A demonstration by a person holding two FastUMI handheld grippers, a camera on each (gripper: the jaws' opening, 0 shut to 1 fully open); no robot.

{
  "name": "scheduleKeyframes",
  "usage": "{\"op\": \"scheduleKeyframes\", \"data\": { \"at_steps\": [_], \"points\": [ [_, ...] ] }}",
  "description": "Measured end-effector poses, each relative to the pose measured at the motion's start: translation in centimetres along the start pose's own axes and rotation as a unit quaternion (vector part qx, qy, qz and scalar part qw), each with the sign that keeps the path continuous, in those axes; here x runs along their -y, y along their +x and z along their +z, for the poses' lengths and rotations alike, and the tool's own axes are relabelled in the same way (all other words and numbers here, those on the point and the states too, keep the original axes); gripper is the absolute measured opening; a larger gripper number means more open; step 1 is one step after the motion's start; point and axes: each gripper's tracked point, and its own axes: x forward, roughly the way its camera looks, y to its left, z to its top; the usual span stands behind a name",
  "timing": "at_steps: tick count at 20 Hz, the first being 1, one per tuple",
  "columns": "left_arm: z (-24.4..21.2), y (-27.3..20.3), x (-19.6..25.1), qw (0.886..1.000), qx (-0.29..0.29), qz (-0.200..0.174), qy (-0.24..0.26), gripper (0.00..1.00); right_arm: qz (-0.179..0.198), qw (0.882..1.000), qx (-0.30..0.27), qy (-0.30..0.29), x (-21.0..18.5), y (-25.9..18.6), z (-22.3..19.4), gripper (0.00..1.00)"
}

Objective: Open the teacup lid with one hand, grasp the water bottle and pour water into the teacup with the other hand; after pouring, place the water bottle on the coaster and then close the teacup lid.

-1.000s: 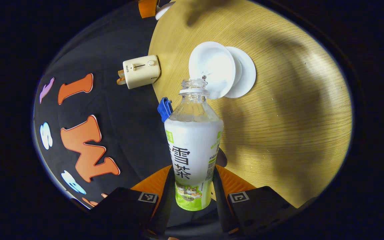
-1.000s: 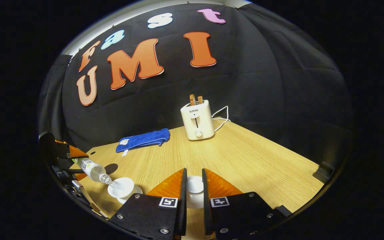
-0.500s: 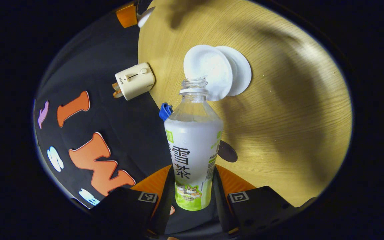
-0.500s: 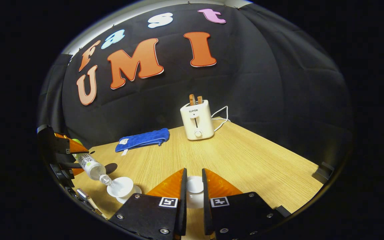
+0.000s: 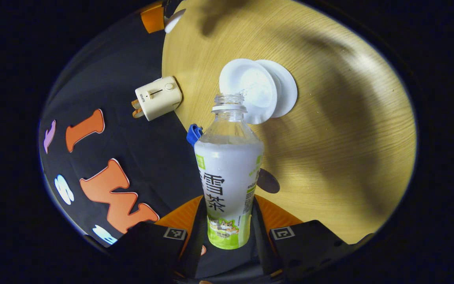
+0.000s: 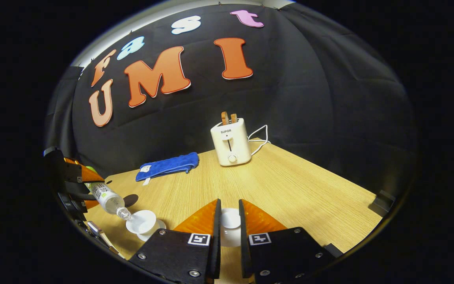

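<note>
My left gripper [image 5: 230, 205] is shut on the body of a clear water bottle [image 5: 229, 173] with a white and green label. The bottle has no cap and is tipped, its mouth over the open white teacup [image 5: 248, 88], which stands on a white saucer [image 5: 288, 88]. A thin trickle of water leaves the mouth. A dark round coaster [image 5: 268, 180] lies on the table behind the bottle. My right gripper [image 6: 229, 205] is shut on the white teacup lid [image 6: 230, 221], held just above the table. In the right gripper view the tipped bottle [image 6: 106, 196], teacup [image 6: 142, 221] and coaster [image 6: 131, 199] sit at lower left.
A cream toaster [image 6: 230, 142] with a white cord stands at the back of the wooden table [image 6: 290, 189]. A folded blue towel [image 6: 168, 165] lies to its left by the wall. The toaster [image 5: 158, 98] and a towel corner [image 5: 193, 134] also appear in the left gripper view.
The bottle stays tipped over the teacup while my left gripper has shifted and turned slightly. My right gripper keeps hold of the lid and has barely moved.
</note>
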Motion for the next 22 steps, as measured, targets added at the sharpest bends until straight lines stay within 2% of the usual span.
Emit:
{"op": "scheduleKeyframes", "data": {
  "at_steps": [3,5,6,7,9,10,12,13,15,16,17,19,20,22],
  "points": [
    [0.7,0.4,1.4,0.995,0.025,-0.017,-0.100,0.60,-0.002,1.000,0.000,0.005,0.3,-0.1,0.1,0.21],
    [1.0,0.9,2.1,0.985,0.039,-0.020,-0.169,0.63,-0.005,1.000,0.000,0.009,0.7,-0.1,0.1,0.21],
    [1.2,0.8,2.7,0.977,0.048,-0.024,-0.206,0.61,-0.008,1.000,0.000,0.010,1.0,0.0,0.1,0.21],
    [1.4,0.9,3.2,0.967,0.056,-0.029,-0.246,0.59,-0.011,1.000,0.000,0.012,1.1,0.0,0.1,0.21],
    [2.2,0.9,3.2,0.946,0.078,-0.023,-0.314,0.63,-0.015,1.000,0.000,0.014,1.4,0.0,0.1,0.21],
    [2.1,0.8,3.1,0.936,0.089,-0.011,-0.341,0.59,-0.016,1.000,0.001,0.014,1.4,0.0,0.1,0.21],
    [1.9,0.6,3.4,0.908,0.105,-0.008,-0.405,0.59,-0.015,1.000,0.000,0.013,1.3,0.0,0.0,0.21],
    [1.8,0.6,3.2,0.890,0.114,-0.008,-0.441,0.63,-0.015,1.000,0.000,0.012,1.1,-0.1,0.0,0.21],
    [1.5,1.1,2.6,0.845,0.136,-0.009,-0.517,0.58,-0.014,1.000,0.000,0.008,0.9,-0.1,0.0,0.21],
    [1.5,1.1,2.3,0.818,0.148,-0.005,-0.556,0.63,-0.013,1.000,0.000,0.006,0.8,-0.2,0.0,0.21],
    [1.2,1.0,1.9,0.788,0.157,-0.002,-0.596,0.58,-0.012,1.000,0.000,0.004,0.6,-0.2,0.0,0.21],
    [0.4,0.5,0.3,0.719,0.173,0.005,-0.673,0.58,-0.010,1.000,-0.003,0.000,0.2,-0.1,-0.3,0.21],
    [-1.1,0.5,-0.4,0.695,0.172,0.015,-0.698,0.58,-0.009,1.000,-0.006,-0.002,0.0,-0.1,-0.4,0.21],
    [-4.7,2.3,-2.2,0.656,0.162,0.050,-0.735,0.59,-0.006,1.000,-0.009,-0.008,-0.4,0.0,-0.7,0.21]
  ]
}}
